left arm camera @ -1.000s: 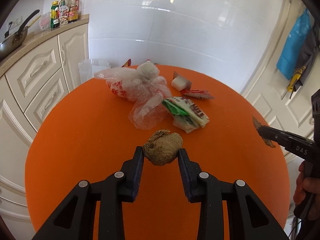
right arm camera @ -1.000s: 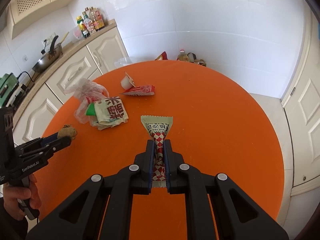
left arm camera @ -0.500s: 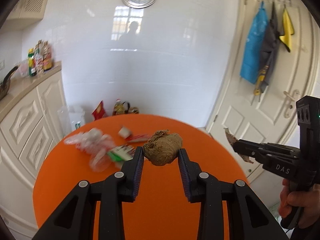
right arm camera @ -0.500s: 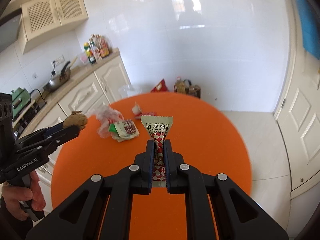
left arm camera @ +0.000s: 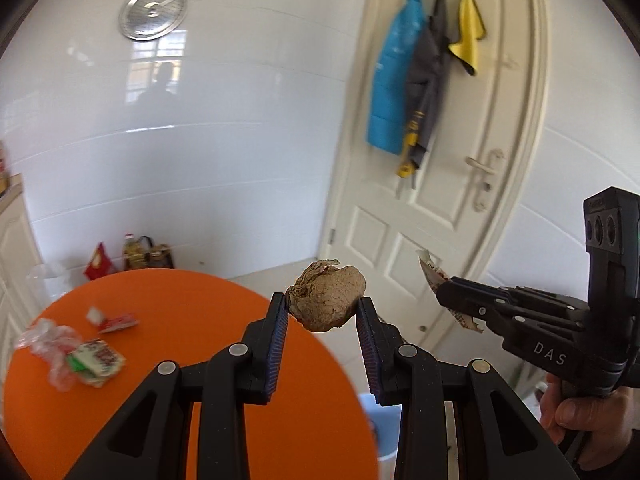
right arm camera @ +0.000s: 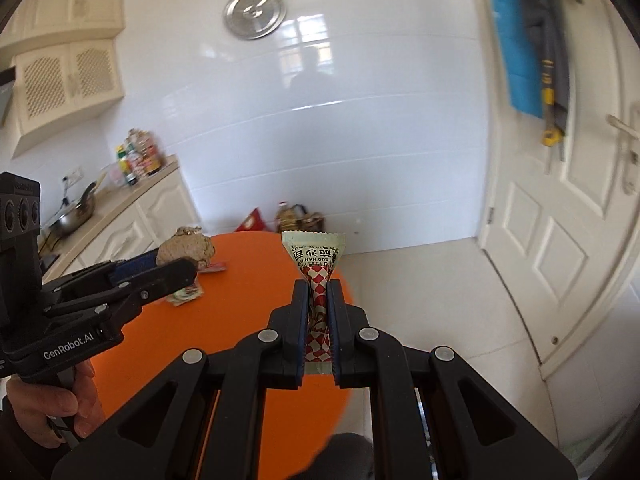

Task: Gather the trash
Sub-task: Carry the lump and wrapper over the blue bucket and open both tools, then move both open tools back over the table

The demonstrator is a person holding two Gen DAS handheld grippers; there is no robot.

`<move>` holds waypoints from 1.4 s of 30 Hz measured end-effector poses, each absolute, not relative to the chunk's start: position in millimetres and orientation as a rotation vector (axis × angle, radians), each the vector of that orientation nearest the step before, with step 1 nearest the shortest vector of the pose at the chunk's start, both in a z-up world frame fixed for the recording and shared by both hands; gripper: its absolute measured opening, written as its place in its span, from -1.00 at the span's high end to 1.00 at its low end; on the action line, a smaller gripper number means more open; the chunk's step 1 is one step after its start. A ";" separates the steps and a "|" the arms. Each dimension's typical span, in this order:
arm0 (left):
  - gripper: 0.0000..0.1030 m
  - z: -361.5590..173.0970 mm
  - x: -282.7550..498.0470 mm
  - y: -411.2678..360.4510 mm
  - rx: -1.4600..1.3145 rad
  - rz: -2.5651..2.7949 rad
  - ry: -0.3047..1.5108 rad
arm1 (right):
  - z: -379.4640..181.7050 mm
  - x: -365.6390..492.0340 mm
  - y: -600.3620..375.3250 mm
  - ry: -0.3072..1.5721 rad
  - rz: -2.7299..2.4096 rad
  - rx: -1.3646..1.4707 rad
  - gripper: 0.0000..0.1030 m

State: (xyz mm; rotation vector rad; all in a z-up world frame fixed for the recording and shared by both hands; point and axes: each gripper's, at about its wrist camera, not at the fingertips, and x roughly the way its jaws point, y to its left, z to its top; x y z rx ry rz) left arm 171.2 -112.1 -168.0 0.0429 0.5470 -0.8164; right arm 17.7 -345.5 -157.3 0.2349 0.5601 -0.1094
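My left gripper [left arm camera: 322, 306] is shut on a crumpled brown paper ball [left arm camera: 328, 300] and holds it in the air past the right edge of the round orange table [left arm camera: 192, 360]. My right gripper [right arm camera: 319, 292] is shut on a green, red-and-white checked snack wrapper [right arm camera: 316, 260], also lifted off the table. The right gripper shows in the left wrist view [left arm camera: 440, 292], to the right. The left gripper with the ball [right arm camera: 186, 248] shows at the left of the right wrist view. More trash stays on the table: a clear plastic bag [left arm camera: 44, 340], a flattened packet [left arm camera: 96, 362], a red wrapper [left arm camera: 118, 322].
A pale blue bin rim [left arm camera: 380, 428] shows below the left gripper, beside the table. A white door [left arm camera: 440, 200] with hanging cloths stands to the right. Kitchen cabinets and a counter [right arm camera: 120, 208] with a pan and bottles are on the left. Bags sit on the floor [left arm camera: 144, 256].
Both grippers have lifted and swung right, away from the table toward the door side, each keeping its piece of trash. The table trash now lies far to the left.
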 end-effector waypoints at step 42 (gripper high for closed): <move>-0.65 -339.8 235.3 -441.1 0.457 -0.937 1.188 | -488.3 -42.9 -597.8 0.970 -0.472 0.927 -0.93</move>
